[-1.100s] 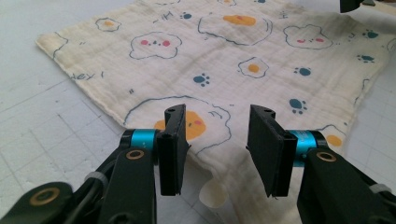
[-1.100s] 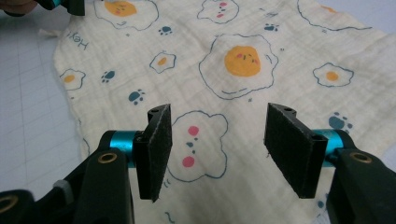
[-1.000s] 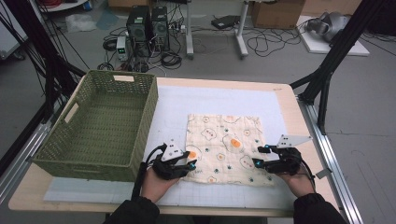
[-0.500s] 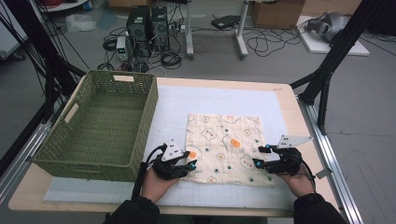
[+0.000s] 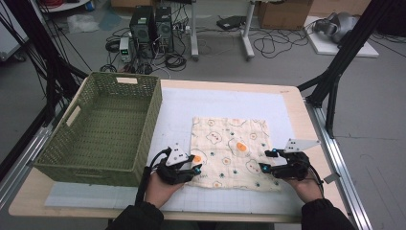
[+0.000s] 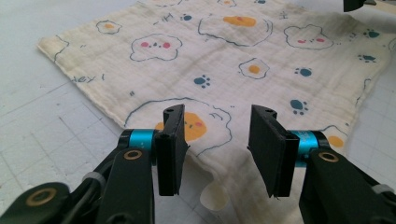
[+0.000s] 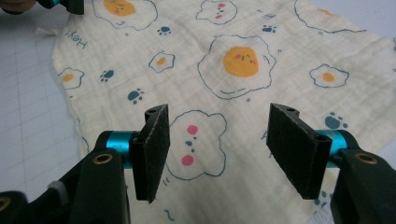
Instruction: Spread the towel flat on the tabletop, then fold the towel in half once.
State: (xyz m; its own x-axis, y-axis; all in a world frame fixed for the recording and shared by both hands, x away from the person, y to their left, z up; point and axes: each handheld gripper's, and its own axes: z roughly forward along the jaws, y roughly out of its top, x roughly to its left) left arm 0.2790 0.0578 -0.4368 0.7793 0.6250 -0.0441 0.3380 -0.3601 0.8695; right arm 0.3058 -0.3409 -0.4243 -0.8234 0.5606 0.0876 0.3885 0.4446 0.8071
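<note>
Pale gridded surface [image 5: 172,120]: a green basket [image 5: 103,127] sits at the left, a printed cloth [image 5: 230,151] lies flat right of it. Left hand-held gripper [image 5: 195,168] rests at the cloth's near left corner, jaws apart over the edge. Right hand-held gripper [image 5: 266,160] sits at the near right edge, jaws apart, gripping nothing.

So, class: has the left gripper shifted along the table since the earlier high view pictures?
No. The left gripper sits at the cloth's near left corner, beside the green basket's near corner, just as before.
</note>
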